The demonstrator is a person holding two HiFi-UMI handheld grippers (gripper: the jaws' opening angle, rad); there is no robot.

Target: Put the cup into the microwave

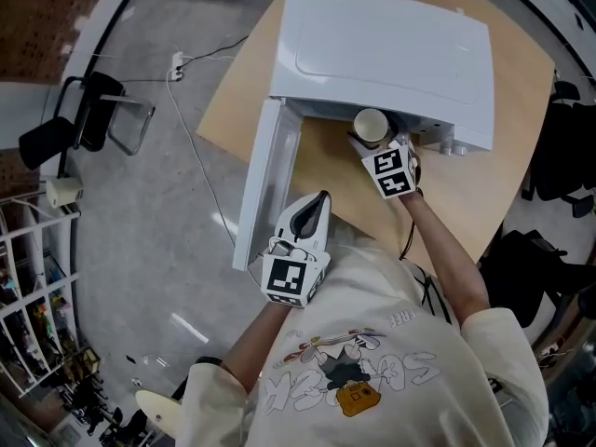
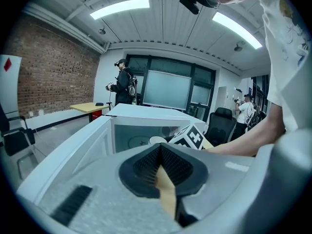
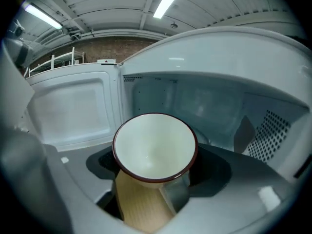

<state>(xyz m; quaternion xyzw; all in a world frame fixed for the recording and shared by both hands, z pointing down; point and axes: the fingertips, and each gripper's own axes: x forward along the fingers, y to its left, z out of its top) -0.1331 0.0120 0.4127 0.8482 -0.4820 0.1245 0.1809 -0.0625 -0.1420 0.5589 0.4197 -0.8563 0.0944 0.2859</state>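
Cup (image 3: pixel 155 150): white with a dark rim, empty, clamped by its lower body between the jaws of the right tongs (image 3: pixel 156 175); mouth up and clear above the pads.
Right tongs: set wide, closed on the cup from both sides; grip looks even, with no tilt to one side visible.
Left tongs (image 2: pixel 160 167): jaws fully together and holding nothing, held low and back beside the open door (image 1: pixel 265 184), well apart from the cup.
Cup position: at the front opening of the microwave (image 1: pixel 391 45), just at its threshold and carried in the air; not yet set down inside.
Deciding relation: the cavity (image 3: pixel 195 101) lies straight ahead of the cup along the line of the right tongs. The door stands swung out to the left of that line, so the entry looks unobstructed.
Cup axis: roughly upright, judged from the round mouth in the head view (image 1: pixel 371 125).
Nearer hand: the right, already at the opening; the left has no part here.
Next move, as judged: carry forward and down to the cavity floor, then release.
Risk: rim clipping the upper edge of the opening.
Surface (image 1: pixel 503 175): wooden, carries the microwave.
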